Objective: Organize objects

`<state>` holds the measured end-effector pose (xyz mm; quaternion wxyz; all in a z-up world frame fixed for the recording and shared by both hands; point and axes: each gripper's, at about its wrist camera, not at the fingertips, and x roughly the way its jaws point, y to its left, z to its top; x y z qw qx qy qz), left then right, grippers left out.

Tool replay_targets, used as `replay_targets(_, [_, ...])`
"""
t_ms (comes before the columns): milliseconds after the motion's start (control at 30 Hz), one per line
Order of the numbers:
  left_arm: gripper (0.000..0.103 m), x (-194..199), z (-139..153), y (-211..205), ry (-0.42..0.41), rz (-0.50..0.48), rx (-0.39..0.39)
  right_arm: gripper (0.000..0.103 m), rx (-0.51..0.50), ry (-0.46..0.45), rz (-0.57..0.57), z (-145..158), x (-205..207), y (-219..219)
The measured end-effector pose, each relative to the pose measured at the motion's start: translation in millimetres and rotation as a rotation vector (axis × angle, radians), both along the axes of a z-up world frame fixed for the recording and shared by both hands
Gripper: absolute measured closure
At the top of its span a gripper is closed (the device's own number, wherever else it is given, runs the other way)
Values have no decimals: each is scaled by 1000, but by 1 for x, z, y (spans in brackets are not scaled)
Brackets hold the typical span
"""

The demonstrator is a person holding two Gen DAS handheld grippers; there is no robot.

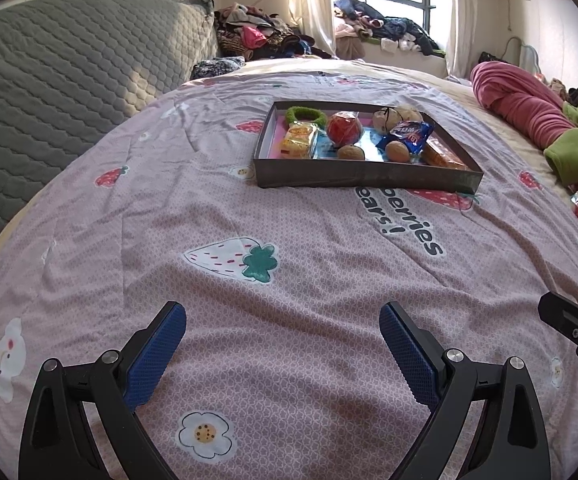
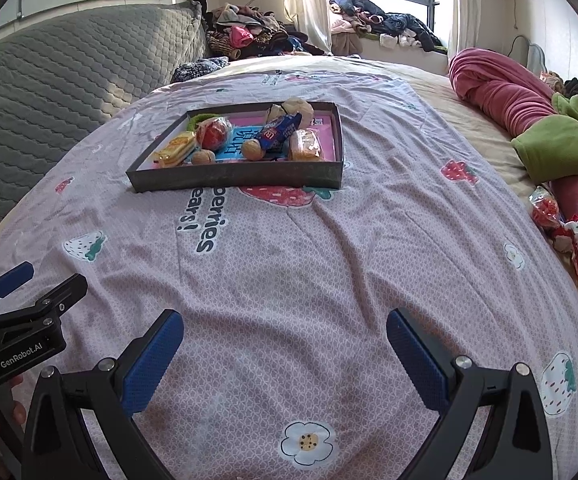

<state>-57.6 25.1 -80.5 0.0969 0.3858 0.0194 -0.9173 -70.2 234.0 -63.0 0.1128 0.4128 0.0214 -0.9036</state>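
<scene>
- Left gripper (image 1: 283, 354) and right gripper (image 2: 285, 356) hang over the near bedspread (image 1: 249, 220), jaws wide, holding nothing.
- The tray (image 1: 365, 176) sits far off, crowded with snacks, walnuts (image 1: 397, 151) and a red ball (image 1: 343, 129).
- Risk: a reach into that clutter may nudge neighbours; the round ball could roll, and the soft bedding may let the tray tip.

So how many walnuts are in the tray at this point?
2. One walnut lies at the tray's near edge, in front of the red ball. The other walnut lies just right of it, against the blue snack packet. More could be hidden behind the other items.
</scene>
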Motion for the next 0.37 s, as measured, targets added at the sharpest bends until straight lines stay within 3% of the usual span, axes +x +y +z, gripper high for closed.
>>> replay_targets(367, [5,-7,-21,-7,-19,1,23,0,0,-10,-6,-14,-6,-2])
